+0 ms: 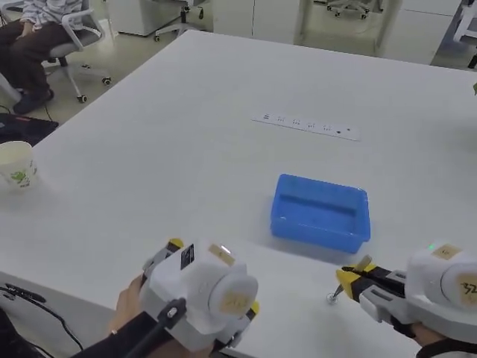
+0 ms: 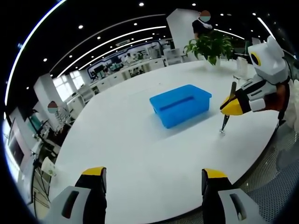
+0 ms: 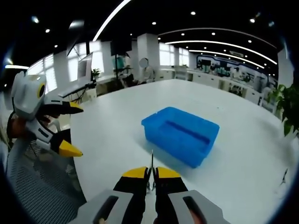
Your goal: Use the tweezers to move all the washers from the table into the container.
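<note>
Right gripper view shows the right gripper (image 3: 152, 173) with its jaws closed tight on the tweezers (image 3: 152, 161), which stick out forward between the yellow tips. In the head view the tweezers slant down to the table (image 1: 186, 149) at its near right, and their tips meet a small silvery washer (image 1: 330, 299) lying there. Whether the tips already pinch it or only touch it is too small to tell. I can make out no other washers on the table.

The blue container (image 1: 320, 212) stands near the washer, on its far side, and what shows of its inside looks bare. The left gripper (image 2: 154, 179) hovers over the near edge at left, jaws wide apart and holding nothing, well clear of the work.

My reading is that the step in hand is the pick-up of this washer, with the task early or barely begun. The next move calls for a firm squeeze on the thin ring, a short straight lift, a carry over the near wall of the container, then a release above its floor. The washer is flat and slick, so it could slip out or skid away if the tips close off-centre.
</note>
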`<action>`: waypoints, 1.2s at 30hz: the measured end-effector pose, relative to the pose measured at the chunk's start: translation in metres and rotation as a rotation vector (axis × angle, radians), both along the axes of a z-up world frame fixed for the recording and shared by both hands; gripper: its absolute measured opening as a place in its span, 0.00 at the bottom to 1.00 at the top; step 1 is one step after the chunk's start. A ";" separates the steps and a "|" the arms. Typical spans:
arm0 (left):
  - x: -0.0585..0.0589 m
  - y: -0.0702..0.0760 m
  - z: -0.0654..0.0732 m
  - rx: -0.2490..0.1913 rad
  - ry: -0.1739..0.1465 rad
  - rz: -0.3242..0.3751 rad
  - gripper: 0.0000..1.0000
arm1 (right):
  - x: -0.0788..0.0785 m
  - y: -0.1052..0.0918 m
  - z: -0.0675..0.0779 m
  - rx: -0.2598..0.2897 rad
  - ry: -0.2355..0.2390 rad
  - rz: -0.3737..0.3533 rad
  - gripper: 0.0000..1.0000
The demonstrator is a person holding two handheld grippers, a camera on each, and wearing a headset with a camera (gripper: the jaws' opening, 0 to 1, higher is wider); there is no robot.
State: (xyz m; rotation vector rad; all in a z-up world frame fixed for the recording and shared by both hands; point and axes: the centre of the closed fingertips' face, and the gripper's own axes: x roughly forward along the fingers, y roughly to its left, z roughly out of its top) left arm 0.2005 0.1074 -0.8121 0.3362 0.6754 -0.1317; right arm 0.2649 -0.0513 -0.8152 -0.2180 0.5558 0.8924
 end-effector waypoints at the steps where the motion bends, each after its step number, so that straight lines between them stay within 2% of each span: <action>1: 0.000 0.000 0.000 0.000 0.000 -0.001 0.85 | 0.001 0.000 0.001 0.002 0.000 -0.002 0.02; 9: 0.000 -0.001 0.000 0.000 0.002 -0.005 0.85 | 0.016 0.000 0.026 0.047 -0.024 -0.025 0.02; 14: 0.000 -0.001 -0.001 -0.001 0.004 -0.006 0.85 | 0.030 0.002 0.041 0.056 -0.059 -0.036 0.02; 22: 0.000 0.000 -0.001 0.001 0.006 -0.001 0.85 | 0.049 0.002 0.056 0.058 -0.105 -0.042 0.02; 30: -0.001 -0.001 -0.004 0.005 0.021 -0.006 0.85 | 0.074 -0.001 0.065 0.055 -0.149 -0.074 0.02; 33: -0.002 -0.002 -0.004 0.005 0.026 -0.012 0.85 | 0.084 0.000 0.063 0.055 -0.152 -0.092 0.02; 36: -0.003 -0.002 -0.006 0.011 0.035 -0.016 0.85 | 0.090 -0.001 0.056 0.022 -0.160 -0.099 0.03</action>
